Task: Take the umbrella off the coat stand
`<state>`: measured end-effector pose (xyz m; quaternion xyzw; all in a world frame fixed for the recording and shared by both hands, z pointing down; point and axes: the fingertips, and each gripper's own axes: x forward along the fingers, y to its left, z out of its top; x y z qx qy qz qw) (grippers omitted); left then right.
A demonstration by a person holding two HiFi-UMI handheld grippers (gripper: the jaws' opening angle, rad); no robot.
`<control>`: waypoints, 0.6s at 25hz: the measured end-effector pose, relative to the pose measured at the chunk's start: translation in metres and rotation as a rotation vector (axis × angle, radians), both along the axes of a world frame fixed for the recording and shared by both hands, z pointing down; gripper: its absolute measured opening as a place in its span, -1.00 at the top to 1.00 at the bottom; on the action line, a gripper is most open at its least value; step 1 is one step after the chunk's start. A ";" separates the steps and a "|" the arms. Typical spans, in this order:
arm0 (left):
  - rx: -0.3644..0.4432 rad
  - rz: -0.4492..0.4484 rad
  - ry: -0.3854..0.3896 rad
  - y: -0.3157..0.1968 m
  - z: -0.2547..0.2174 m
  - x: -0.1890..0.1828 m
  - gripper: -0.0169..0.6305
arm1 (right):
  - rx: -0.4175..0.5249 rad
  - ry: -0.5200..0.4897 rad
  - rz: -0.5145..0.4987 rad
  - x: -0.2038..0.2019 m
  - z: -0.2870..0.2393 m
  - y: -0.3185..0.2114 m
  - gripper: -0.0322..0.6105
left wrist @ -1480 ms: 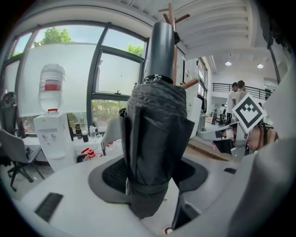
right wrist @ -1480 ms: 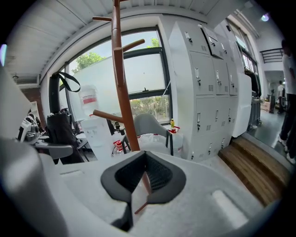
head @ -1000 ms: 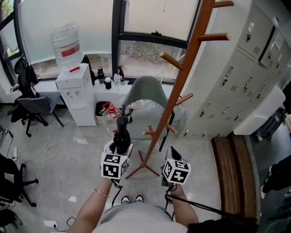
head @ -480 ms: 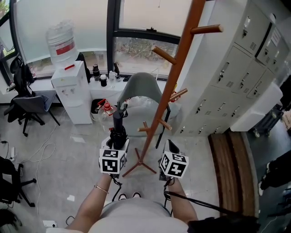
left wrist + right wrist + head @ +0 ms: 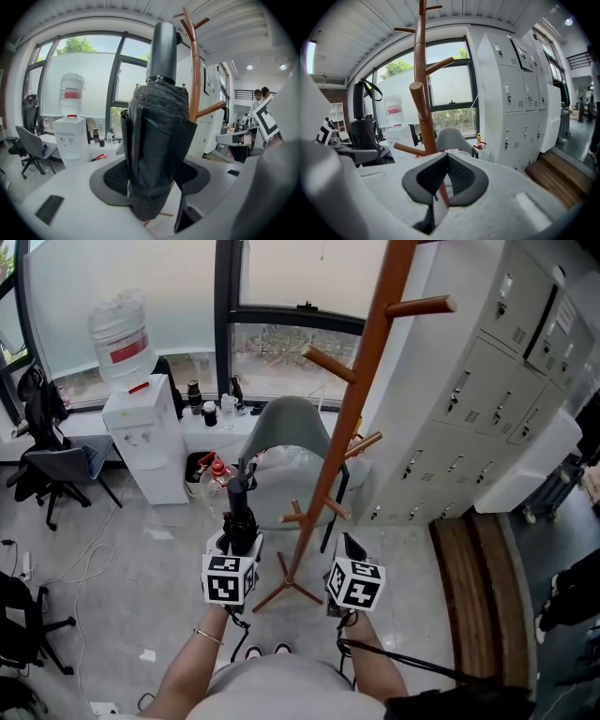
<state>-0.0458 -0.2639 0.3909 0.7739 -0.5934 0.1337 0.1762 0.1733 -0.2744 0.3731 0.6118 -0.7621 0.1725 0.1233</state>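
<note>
A folded black umbrella (image 5: 236,510) stands upright between the jaws of my left gripper (image 5: 238,536), which is shut on its lower cloth bundle. The umbrella is clear of the brown wooden coat stand (image 5: 349,423), to the stand's left. In the left gripper view the umbrella (image 5: 157,136) fills the middle, gripped by the left gripper (image 5: 157,180), its handle end pointing up. My right gripper (image 5: 348,551) hangs to the right of the stand's foot, shut on nothing. In the right gripper view the right gripper (image 5: 446,161) faces the coat stand (image 5: 423,98), and the umbrella (image 5: 358,124) shows at the left.
A white water dispenser (image 5: 141,432) stands at the left by the window. A grey chair (image 5: 291,432) sits behind the stand. Grey lockers (image 5: 487,399) line the right wall above a wooden step (image 5: 478,587). A black office chair (image 5: 56,465) is at far left.
The head view has drifted a little. Both grippers keep their places and the umbrella stays in the left one.
</note>
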 end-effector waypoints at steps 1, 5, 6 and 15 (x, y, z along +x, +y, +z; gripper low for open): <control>-0.002 0.000 -0.001 -0.001 0.001 0.000 0.16 | -0.002 0.002 0.000 0.001 0.001 -0.001 0.89; -0.001 0.004 -0.001 -0.002 0.003 -0.001 0.16 | -0.004 0.014 0.006 0.002 0.003 -0.001 0.89; -0.001 0.006 -0.002 -0.002 0.004 0.000 0.16 | -0.003 0.024 0.007 0.003 0.003 0.000 0.89; -0.013 0.011 -0.008 -0.001 0.007 0.001 0.16 | 0.003 0.027 0.017 0.007 0.001 0.001 0.89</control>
